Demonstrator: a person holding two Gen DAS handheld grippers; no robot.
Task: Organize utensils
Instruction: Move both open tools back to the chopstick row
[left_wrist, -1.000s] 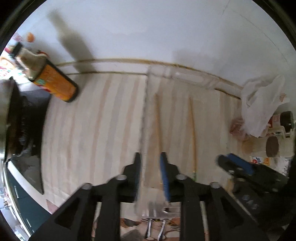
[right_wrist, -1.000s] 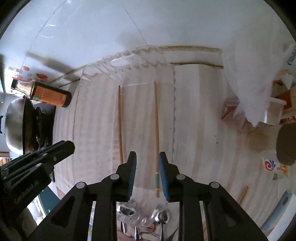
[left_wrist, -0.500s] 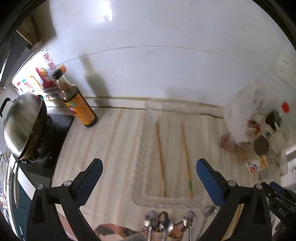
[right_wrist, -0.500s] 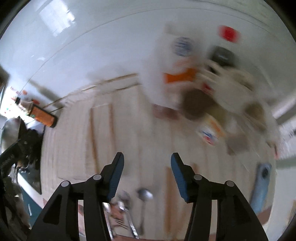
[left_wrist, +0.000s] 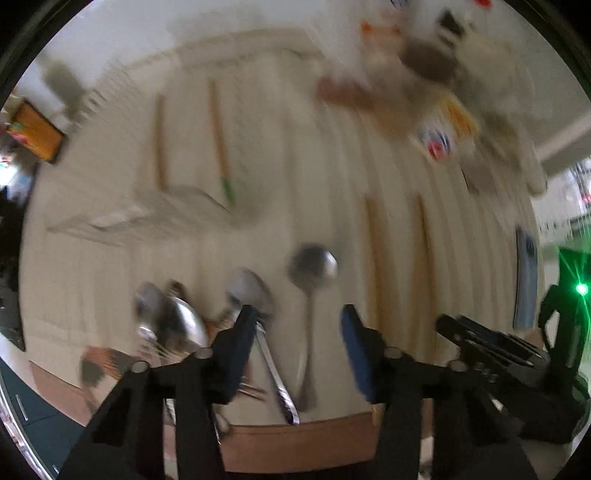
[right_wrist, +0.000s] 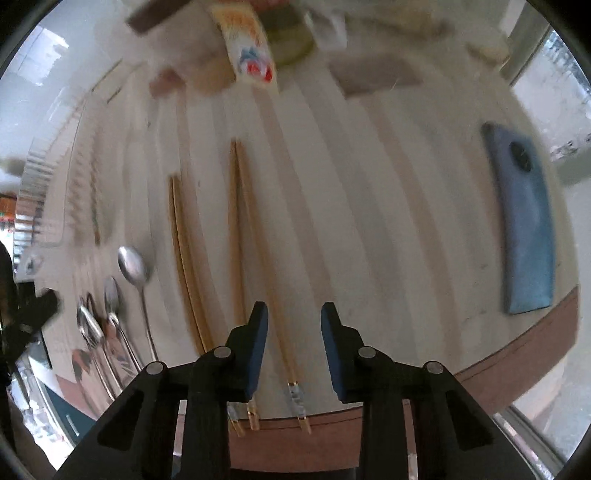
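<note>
- Left wrist view: the left gripper (left_wrist: 297, 325) has its two fingers wide apart and holds nothing.
- A lone spoon (left_wrist: 312, 273) lies on the striped counter (left_wrist: 332, 166), and its handle runs back into the gap between the two fingers. Its bowl sits just ahead of the fingertips.
- A second spoon (left_wrist: 249, 290) lies right by the left finger, and its handle goes under that finger.
- More spoons in a pile (left_wrist: 173, 321) lie to the left of the left finger. They are blurry, so I cannot count them.
- Two chopsticks (left_wrist: 397, 266) lie ahead and to the right of the right finger.
- Far ahead on the left, two more chopsticks (left_wrist: 218, 140) lie in a clear tray (left_wrist: 122, 221).
- The right gripper (left_wrist: 491, 347) shows as a dark shape off to the right.
- Right wrist view: the right gripper (right_wrist: 294, 325) also has its fingers apart, with nothing in them.
- One chopstick (right_wrist: 275, 302) runs straight back through the gap between the fingers, and its tip end reaches the counter edge.
- Other chopsticks (right_wrist: 186, 266) lie just left of the left finger.
- The spoons (right_wrist: 110, 310) are well off to the left.
- A blue phone (right_wrist: 524, 218) lies far to the right.
</note>
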